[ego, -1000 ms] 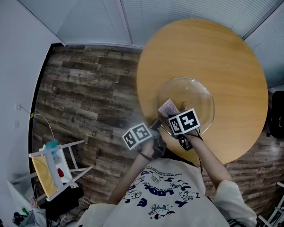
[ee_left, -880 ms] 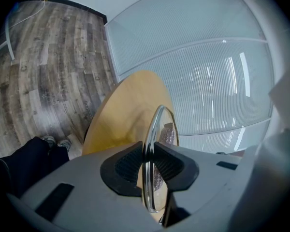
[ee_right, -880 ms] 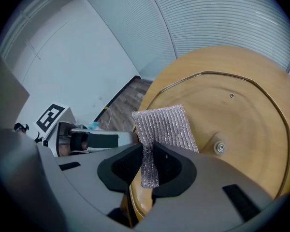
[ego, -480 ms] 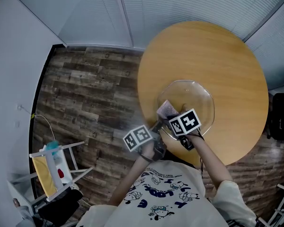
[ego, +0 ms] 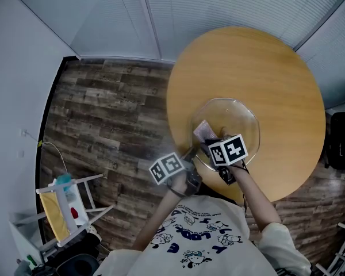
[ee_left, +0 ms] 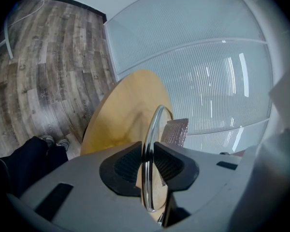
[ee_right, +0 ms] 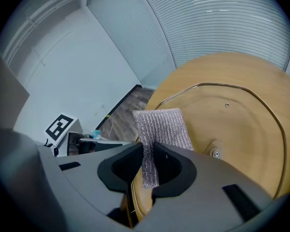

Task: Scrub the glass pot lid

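Note:
The glass pot lid with a metal rim is held above the round wooden table. My left gripper is shut on the lid's near rim, seen edge-on between its pads. My right gripper is shut on a silvery scrubbing cloth, whose free end lies against the lid's glass near the left edge. In the head view the cloth rests on the lid's near-left part, just ahead of the right gripper. The left gripper sits at the lid's near-left rim.
The table stands on a dark wood-plank floor, next to white blinds. A small white rack with a yellow item stands on the floor at the lower left. A dark bag sits at the right edge.
The right gripper and cloth have shifted slightly right and toward the lid's centre. The left gripper still holds the rim in about the same place.

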A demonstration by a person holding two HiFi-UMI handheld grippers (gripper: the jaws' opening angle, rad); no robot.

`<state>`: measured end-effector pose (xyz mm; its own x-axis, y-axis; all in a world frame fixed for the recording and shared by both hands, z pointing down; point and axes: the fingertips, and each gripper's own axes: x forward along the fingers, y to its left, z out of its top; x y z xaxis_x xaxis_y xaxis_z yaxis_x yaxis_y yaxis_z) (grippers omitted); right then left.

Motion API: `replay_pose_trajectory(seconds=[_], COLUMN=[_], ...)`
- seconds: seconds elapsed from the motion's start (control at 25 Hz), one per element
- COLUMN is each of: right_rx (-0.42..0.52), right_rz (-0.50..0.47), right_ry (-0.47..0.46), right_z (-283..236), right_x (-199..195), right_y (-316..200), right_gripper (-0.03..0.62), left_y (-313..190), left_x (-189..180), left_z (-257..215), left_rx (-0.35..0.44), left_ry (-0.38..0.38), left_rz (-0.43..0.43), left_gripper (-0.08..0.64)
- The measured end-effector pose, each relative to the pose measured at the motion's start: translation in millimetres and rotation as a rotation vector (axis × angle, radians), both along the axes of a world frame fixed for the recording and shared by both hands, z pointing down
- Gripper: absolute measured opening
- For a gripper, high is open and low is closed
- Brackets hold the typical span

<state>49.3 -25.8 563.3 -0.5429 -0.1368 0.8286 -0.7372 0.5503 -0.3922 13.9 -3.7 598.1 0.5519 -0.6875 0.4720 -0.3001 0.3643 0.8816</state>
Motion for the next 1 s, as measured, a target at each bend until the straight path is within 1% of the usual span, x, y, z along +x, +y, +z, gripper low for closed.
replay_pose_trajectory(seconds=[0.28, 0.44, 0.6, 0.64, 0.8, 1.0], right_rx=[0.057, 0.089, 0.133, 0.145, 0.190, 0.261], right_rz=[0.089, 0.128, 0.144, 0.144, 0.157, 0.194], right_ry=[-0.014, -0.027, -0.025, -0.025, -0.033, -0.057], right_z=[-16, -22, -30, -33, -44, -64], right_x=[6, 9, 11, 10, 9, 11], right_y=[-8, -10, -14, -15, -17, -23], right_gripper=[0.075, 0.075, 0.074, 0.074, 0.074, 0.074], left_y=[-3, -5, -8, -8, -6, -9], left_x=[-2, -2, -6, -8, -18, -38], left_z=[-4, -9, -19, -21, -26, -38], left_rx=[0.021, 0.052, 0.099, 0.105, 0.124, 0.155], left_ry=[0.008, -0.007, 0.004, 0.004, 0.007, -0.021], left_rz=[0.007, 0.032, 0.047, 0.047, 0.025, -0.019], left_gripper=[0.072, 0.075, 0.135, 0.141, 0.141, 0.141])
